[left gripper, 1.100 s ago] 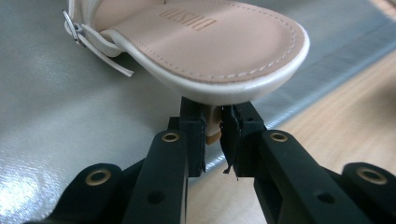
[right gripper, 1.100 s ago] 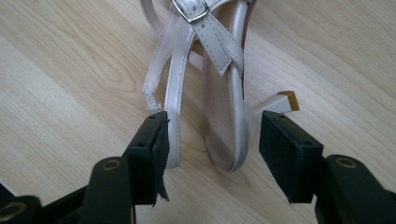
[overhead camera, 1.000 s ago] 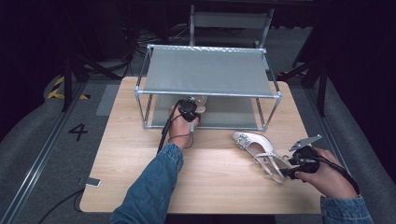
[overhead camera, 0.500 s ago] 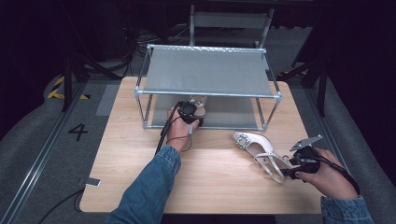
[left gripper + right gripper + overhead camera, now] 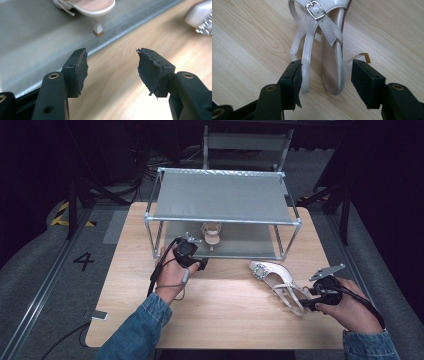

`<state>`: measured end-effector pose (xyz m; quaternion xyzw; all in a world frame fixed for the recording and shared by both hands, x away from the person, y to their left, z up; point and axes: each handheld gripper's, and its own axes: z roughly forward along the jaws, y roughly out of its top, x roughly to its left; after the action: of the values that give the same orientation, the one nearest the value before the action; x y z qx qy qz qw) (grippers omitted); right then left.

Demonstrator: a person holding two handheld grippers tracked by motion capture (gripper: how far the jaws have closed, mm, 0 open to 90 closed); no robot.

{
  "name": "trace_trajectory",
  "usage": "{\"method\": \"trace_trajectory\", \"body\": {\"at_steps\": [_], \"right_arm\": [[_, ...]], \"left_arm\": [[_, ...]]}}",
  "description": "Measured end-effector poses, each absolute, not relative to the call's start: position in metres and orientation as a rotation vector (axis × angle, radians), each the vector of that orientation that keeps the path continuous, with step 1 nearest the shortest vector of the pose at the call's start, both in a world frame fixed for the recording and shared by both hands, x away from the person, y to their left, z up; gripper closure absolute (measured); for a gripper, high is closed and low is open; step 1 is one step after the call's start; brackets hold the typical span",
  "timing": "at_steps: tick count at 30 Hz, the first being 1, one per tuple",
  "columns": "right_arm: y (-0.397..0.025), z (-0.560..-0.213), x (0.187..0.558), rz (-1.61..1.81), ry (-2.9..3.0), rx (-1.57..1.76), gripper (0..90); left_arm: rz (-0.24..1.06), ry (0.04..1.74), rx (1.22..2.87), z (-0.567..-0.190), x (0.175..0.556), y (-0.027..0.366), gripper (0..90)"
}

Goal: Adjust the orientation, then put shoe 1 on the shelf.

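A pale wooden table (image 5: 220, 305) stands in a dark room on grey carpet, and at its far half sits a two-tier metal shoe rack (image 5: 222, 195) with grey shelves. In the high view a cream heeled sandal (image 5: 212, 233) stands on the rack's lower shelf, while its mate, a sandal with a jewelled toe (image 5: 275, 280), lies on the table to the right of the rack's front, toe toward the rack and straps toward the person. The left gripper (image 5: 199, 265) is held just in front of the rack's lower rail, near the shelved sandal but apart from it; the right gripper (image 5: 305, 296) sits at the heel straps of the sandal on the table. In the left gripper view the jaws are spread wide over bare wood with nothing between them, the shelf edge (image 5: 117, 35) and the shelved sandal's heel (image 5: 98, 28) beyond them. In the right gripper view the jaws are spread apart on either side of the sandal's back strap loop (image 5: 322, 70), the left pad beside one strap, not yet pinching it; the buckle (image 5: 315, 10) lies farther up.
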<state>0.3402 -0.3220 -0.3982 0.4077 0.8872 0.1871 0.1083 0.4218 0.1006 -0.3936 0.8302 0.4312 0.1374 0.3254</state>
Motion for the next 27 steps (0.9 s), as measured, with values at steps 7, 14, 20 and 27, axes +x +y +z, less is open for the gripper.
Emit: {"method": "trace_trajectory", "body": {"at_steps": [7, 14, 20, 27], "right_arm": [[-0.319, -0.396, 0.341, 0.555, 2.604, 1.19, 41.4], [-0.315, -0.395, 0.344, 0.565, 2.602, 1.175, 39.6], [-0.311, -0.396, 0.347, 0.568, 2.591, 1.169, 39.7], [-0.303, -0.405, 0.356, 0.55, 2.585, 1.163, 39.8]], "left_arm": [[0.303, 1.132, 2.23, -0.387, 0.392, 0.12, 38.1], [0.248, 1.15, 2.321, -0.391, 0.377, 0.133, 36.5], [0.173, 1.199, 2.43, -0.406, 0.372, 0.148, 37.0], [0.125, 1.2, 2.467, -0.408, 0.367, 0.154, 37.4]]}}
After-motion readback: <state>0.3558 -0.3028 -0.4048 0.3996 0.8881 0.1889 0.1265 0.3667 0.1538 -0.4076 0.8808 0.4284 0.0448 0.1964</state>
